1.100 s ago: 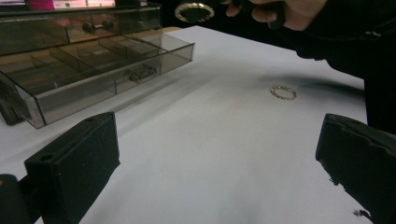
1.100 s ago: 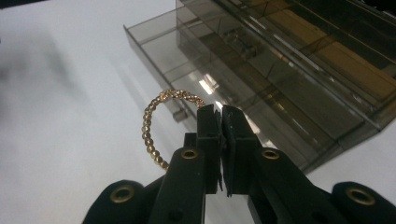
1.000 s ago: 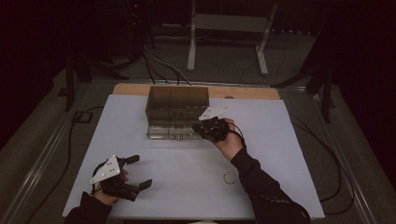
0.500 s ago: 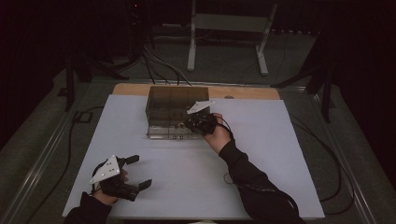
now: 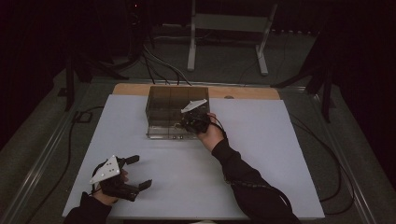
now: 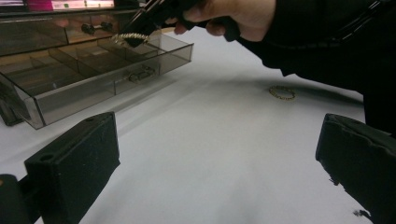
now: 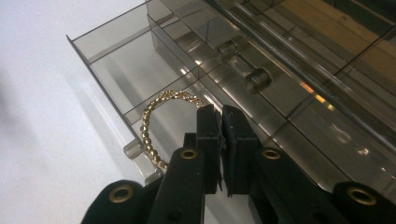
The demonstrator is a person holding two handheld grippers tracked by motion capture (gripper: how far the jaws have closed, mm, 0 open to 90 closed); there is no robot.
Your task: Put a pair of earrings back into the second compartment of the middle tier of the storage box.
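Observation:
A smoky clear drawer box (image 5: 169, 103) stands at the back middle of the white table (image 5: 261, 135). Its lowest drawer (image 6: 93, 70) is pulled out and split into compartments. My right gripper (image 7: 220, 112) is shut on a gold beaded bracelet (image 7: 152, 123), which hangs over the open drawer (image 7: 121, 60). In the left gripper view that bracelet (image 6: 126, 37) dangles from the right gripper (image 6: 140, 28) above the drawer's near end. My left gripper (image 5: 140, 171) rests at the table's front left, open, with nothing between its fingers (image 6: 74, 163).
A second gold bracelet (image 6: 282, 93) lies flat on the table beside the right sleeve. Cables and a metal stand (image 5: 224, 28) are on the dark floor behind the table. A wooden strip (image 5: 247, 92) edges the table's far side.
The right gripper has moved left along the box front with the bracelet and now hangs over the open drawer. The left gripper has stayed put.

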